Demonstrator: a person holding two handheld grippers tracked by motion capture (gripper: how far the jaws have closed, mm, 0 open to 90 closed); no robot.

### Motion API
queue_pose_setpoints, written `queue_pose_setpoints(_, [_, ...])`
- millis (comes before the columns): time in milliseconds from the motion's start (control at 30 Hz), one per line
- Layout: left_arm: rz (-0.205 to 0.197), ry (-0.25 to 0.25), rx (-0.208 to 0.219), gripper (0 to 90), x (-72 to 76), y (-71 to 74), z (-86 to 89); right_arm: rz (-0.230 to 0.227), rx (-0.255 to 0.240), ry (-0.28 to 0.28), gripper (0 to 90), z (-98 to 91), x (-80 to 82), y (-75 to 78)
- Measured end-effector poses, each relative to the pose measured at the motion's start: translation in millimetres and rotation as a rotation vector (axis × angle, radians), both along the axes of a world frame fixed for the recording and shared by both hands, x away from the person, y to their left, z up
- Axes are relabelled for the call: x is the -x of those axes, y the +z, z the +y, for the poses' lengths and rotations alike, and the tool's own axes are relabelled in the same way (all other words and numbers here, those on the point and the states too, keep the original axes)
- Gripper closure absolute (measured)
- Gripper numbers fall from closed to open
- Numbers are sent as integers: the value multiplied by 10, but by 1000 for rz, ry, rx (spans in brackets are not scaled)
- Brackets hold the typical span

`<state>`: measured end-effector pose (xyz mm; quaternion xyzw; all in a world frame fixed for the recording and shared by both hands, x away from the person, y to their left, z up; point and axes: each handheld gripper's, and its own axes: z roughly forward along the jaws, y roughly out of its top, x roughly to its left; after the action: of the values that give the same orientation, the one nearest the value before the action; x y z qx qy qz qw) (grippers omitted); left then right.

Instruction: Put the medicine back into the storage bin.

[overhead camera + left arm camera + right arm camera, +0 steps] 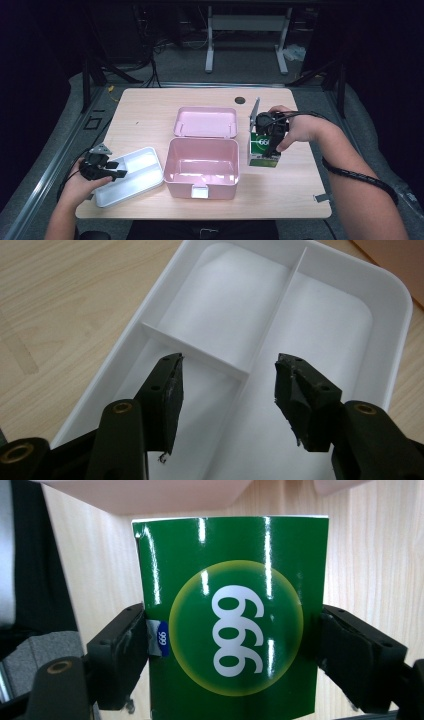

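Observation:
A green box printed with "999" stands on the table right of the open pink case. My right gripper comes down on it from above, and in the right gripper view the box fills the gap with both jaws pressed against its sides. My left gripper hovers open over the white divided tray at the front left. In the left gripper view its jaws stand apart above the tray's partitions, with nothing between them.
The pink case's lid lies back flat behind its body. A small dark hole sits in the tabletop near the far edge. Bare wood lies at the table's far left and front right. A white frame stands on the floor beyond.

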<state>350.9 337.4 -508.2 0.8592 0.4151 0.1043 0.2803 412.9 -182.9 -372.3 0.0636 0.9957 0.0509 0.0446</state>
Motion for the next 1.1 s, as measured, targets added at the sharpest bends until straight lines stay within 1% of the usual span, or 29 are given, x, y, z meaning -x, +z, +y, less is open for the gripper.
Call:
queue_pose_setpoints(33, [2, 0, -2, 456, 0, 3, 2, -10, 0, -6, 178, 9, 17, 38])
queue_pose_setpoints(67, [2, 0, -2, 456, 1, 4, 2, 8, -3, 3, 178, 20, 19, 74])
queue_pose_setpoints(100, [2, 1, -1, 456, 1, 4, 2, -20, -3, -3, 178, 32, 45, 110])
queue_pose_setpoints(133, [0, 3, 0, 455, 1, 2, 0, -2, -9, 1, 178, 44, 52, 140])
queue_pose_setpoints(167, [-1, 4, -3, 454, 1, 1, -3, -28, -4, 3, 178, 59, 69, 177])
queue_pose_setpoints(200, [-3, -6, -9, 454, -4, 3, -1, 1, -12, 4, 178, 73, 68, 201])
queue_pose_setpoints(267, [-5, -3, -9, 451, -4, 2, -8, -2, -3, -2, 178, 105, 80, 253])
queue_pose_setpoints(400, [-5, -3, -9, 447, -4, 1, -7, 21, -2, -12, 178, 211, 108, 330])
queue_pose_setpoints(533, [4, -4, -8, 447, -5, -6, -6, 33, -10, -1, 178, 353, 146, 390])
queue_pose_setpoints(667, [3, -9, -9, 446, -5, 2, -8, 38, -25, 9, 178, 520, 178, 428])
queue_pose_setpoints(733, [-1, -8, -6, 447, -3, 2, -12, 29, -21, 16, 177, 602, 189, 438])
queue_pose_setpoints(767, [-1, -8, -5, 447, -3, 2, -13, 40, -23, 17, 177, 649, 193, 436])
queue_pose_setpoints(800, [-4, -8, -4, 447, -2, 1, -15, 40, -16, 18, 177, 709, 199, 438])
queue_pose_setpoints(867, [-3, -11, -5, 447, -3, 1, -15, 50, -21, 23, 177, 801, 202, 430])
queue_pose_setpoints(900, [-3, -12, -6, 447, -3, 1, -15, 51, -22, 24, 176, 835, 204, 427])
queue_pose_setpoints(933, [-3, -12, -7, 447, -4, 0, -14, 41, -22, 31, 176, 878, 208, 424])
queue_pose_setpoints(1100, [0, -15, -7, 447, -7, -2, -8, 51, -24, 50, 176, 1081, 214, 406])
